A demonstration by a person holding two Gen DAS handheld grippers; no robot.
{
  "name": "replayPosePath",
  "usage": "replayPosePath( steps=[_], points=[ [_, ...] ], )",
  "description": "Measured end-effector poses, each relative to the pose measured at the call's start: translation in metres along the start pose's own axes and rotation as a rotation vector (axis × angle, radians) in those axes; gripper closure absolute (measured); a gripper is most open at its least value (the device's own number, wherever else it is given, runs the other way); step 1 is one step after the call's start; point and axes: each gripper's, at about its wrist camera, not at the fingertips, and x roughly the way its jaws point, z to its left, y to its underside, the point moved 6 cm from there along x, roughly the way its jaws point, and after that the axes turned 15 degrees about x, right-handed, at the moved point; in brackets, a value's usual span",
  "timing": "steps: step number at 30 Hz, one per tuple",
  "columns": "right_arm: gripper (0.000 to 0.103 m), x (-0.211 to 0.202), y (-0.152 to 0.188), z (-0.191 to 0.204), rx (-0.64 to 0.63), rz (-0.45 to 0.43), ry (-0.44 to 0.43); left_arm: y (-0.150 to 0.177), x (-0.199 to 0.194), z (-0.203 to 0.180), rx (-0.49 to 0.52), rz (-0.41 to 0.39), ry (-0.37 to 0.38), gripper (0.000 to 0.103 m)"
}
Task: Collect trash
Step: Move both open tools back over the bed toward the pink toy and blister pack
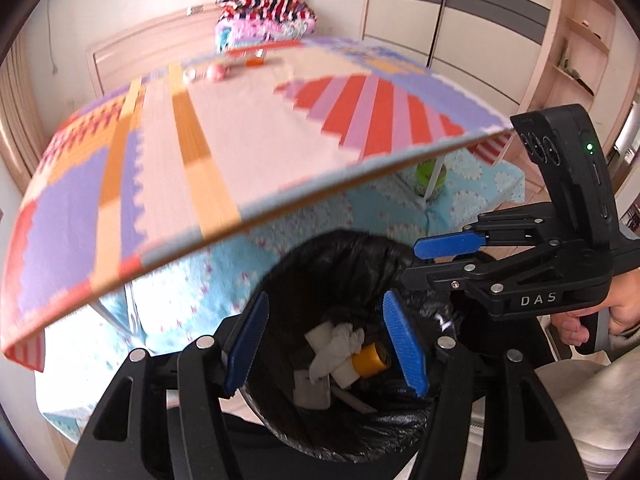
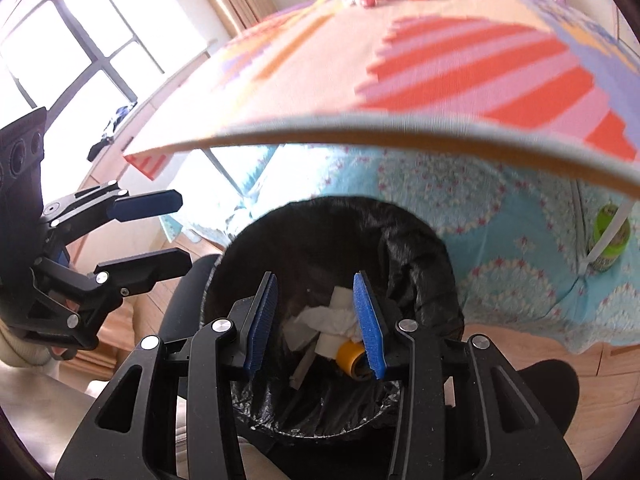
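Observation:
A bin lined with a black bag [image 1: 320, 256] [image 2: 420, 256] stands on the floor below the table edge. Inside lie crumpled white tissue [image 1: 340, 342] [image 2: 324, 320], a yellow tape roll [image 1: 372, 360] [image 2: 350, 354] and white scraps. My left gripper [image 1: 324, 344] hangs open and empty over the bin mouth; it also shows in the right wrist view [image 2: 160, 232]. My right gripper [image 2: 316, 324] is open and empty above the bin; it also shows in the left wrist view [image 1: 432, 264].
A table with a colourful patterned cloth [image 1: 240, 128] [image 2: 400, 72] overhangs the bin. Small items [image 1: 218, 72] and an orange object [image 1: 254, 62] lie at its far end. A green jar [image 1: 430, 178] [image 2: 608, 240] stands by a table leg on a blue rug.

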Motion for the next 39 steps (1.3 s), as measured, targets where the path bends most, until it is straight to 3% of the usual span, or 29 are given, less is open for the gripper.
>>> replayPosePath(
  steps=[15,24,28,31,39],
  points=[
    [0.063,-0.054,-0.059,0.026,-0.053,-0.165,-0.022,-0.068,-0.025,0.022,0.098,-0.100,-0.091,0.046],
    [0.062,-0.072,-0.117,0.026,-0.023,-0.273,-0.029,-0.105,-0.018,0.056,0.053,-0.131,-0.102,0.046],
    [0.062,-0.076,-0.142,0.024,-0.028,-0.302,-0.023,-0.118,-0.010,0.075,0.043,-0.135,-0.140,0.046],
    [0.062,-0.074,-0.161,0.021,-0.045,-0.342,0.022,-0.127,-0.002,0.089,0.015,-0.145,-0.130,0.046],
    [0.056,-0.059,-0.208,0.011,-0.033,-0.364,0.049,-0.150,0.025,0.126,-0.027,-0.131,-0.148,0.046]
  ],
)
